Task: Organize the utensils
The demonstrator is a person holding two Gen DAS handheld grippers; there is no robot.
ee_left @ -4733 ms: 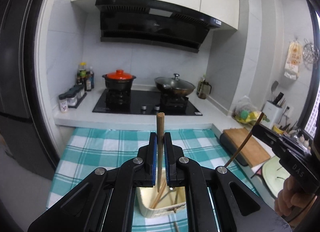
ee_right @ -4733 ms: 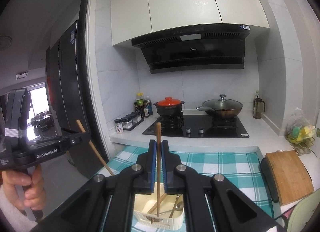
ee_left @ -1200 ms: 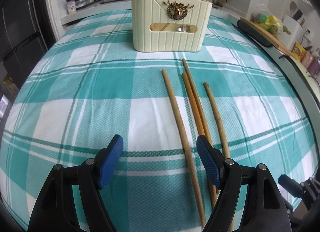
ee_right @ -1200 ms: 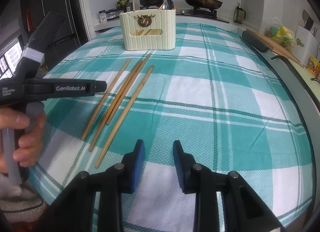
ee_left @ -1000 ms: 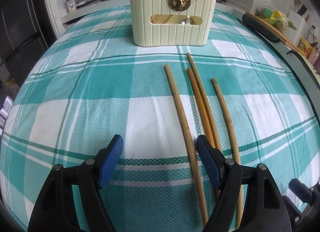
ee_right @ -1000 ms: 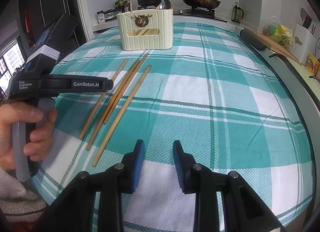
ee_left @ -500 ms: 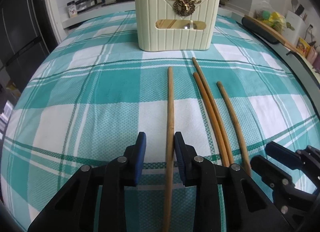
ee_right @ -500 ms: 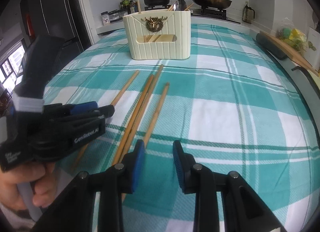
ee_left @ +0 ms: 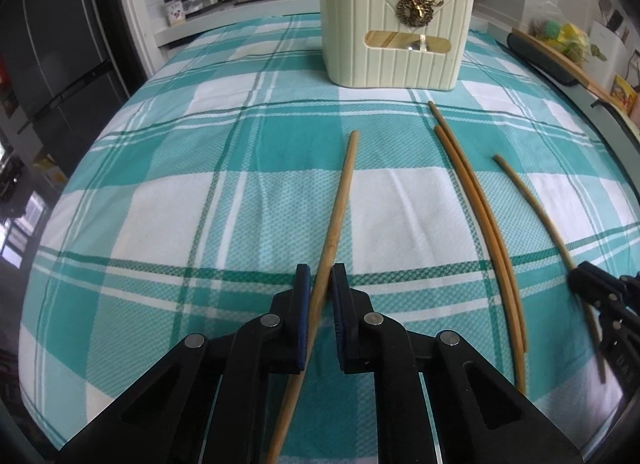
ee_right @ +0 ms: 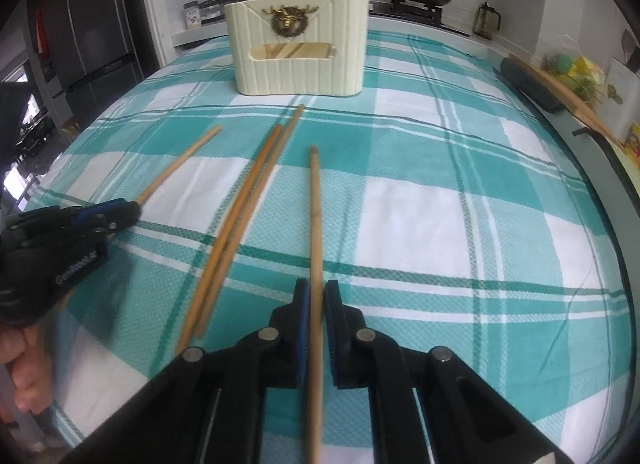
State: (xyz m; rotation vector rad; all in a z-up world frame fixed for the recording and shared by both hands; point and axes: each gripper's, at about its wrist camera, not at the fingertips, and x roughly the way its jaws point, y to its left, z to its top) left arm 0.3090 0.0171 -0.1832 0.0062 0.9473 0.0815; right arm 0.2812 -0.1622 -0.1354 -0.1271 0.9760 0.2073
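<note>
Both grippers, left gripper [ee_left: 319, 284] and right gripper [ee_right: 316, 296], have clamped chopsticks on the teal-checked kitchen tablecloth [ee_left: 180, 192].

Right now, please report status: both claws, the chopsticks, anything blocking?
Left claw shut on leftmost chopstick. Right claw shut on rightmost chopstick. Middle pair lies on the cloth. Path to cream holder looks clear.

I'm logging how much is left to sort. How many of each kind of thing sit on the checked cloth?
Chopsticks: 4
Cream utensil holder: 1
Total: 5
</note>
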